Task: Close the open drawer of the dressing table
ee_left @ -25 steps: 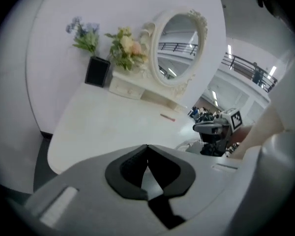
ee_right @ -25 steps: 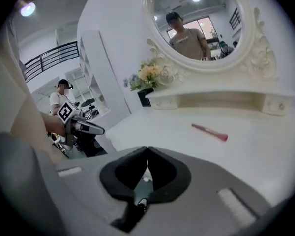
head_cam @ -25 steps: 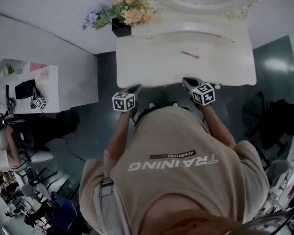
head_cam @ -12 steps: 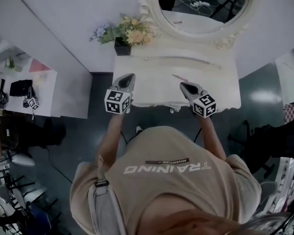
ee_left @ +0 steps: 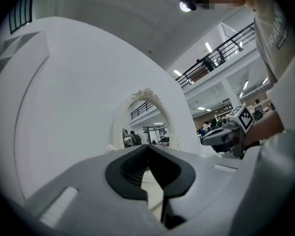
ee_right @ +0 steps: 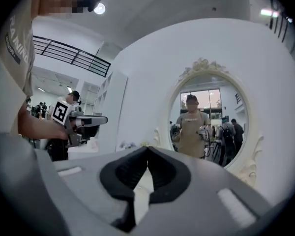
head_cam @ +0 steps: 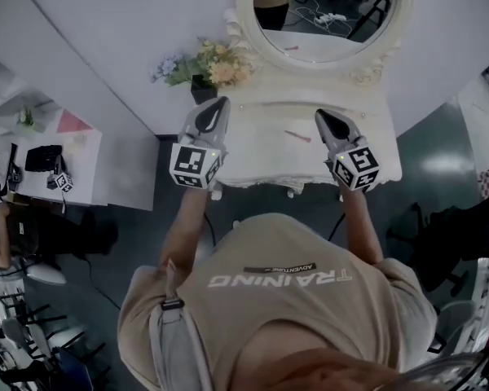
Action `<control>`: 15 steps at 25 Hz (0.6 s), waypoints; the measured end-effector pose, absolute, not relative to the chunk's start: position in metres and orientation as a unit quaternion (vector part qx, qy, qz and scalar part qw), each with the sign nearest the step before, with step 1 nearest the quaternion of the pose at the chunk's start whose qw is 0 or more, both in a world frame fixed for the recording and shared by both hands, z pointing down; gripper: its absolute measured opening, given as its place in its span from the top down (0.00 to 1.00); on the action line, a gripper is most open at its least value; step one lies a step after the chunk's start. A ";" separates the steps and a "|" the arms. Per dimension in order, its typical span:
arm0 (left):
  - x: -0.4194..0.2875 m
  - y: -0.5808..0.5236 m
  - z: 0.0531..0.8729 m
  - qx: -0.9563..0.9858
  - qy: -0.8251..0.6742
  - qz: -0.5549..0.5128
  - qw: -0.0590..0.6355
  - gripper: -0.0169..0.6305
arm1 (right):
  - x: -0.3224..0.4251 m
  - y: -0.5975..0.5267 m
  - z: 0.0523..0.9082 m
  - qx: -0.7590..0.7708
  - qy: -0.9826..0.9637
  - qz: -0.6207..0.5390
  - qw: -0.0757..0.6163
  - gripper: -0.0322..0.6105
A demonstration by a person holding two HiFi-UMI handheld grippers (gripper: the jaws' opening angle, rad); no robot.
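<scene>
The white dressing table stands against the wall under its oval mirror. From above I see only its top and front edge; the drawer front cannot be made out. My left gripper hovers over the table's left end, jaws shut and empty. My right gripper hovers over the right part, also shut with nothing in it. In the left gripper view the left gripper points at the mirror. In the right gripper view the right gripper points at the mirror too.
A dark pot of flowers stands at the table's back left corner, just beyond the left gripper. A thin pink stick lies on the top between the grippers. A white desk with clutter stands at the left, with dark floor around.
Both grippers have gone from the table's front edge forward to above its top, and the person has shifted so more of the mirror shows. Both stay shut.
</scene>
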State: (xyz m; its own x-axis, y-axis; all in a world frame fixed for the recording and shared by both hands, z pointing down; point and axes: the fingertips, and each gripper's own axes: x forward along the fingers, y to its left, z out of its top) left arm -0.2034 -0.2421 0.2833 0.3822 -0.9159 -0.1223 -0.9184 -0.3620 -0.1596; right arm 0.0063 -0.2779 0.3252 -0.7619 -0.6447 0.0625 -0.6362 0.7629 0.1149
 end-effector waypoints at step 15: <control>-0.210 -0.223 0.299 -0.804 0.586 -0.007 0.099 0.96 | 0.019 -0.260 0.310 0.385 -0.920 -0.073 0.018 0.94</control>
State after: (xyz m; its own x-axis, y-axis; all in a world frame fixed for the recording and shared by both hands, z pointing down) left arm -0.2104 -0.2230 0.2991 0.3137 -0.9438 -0.1040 -0.9409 -0.2943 -0.1676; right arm 0.0187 -0.2604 0.3098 -0.7032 -0.7107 -0.0220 -0.7053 0.6934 0.1476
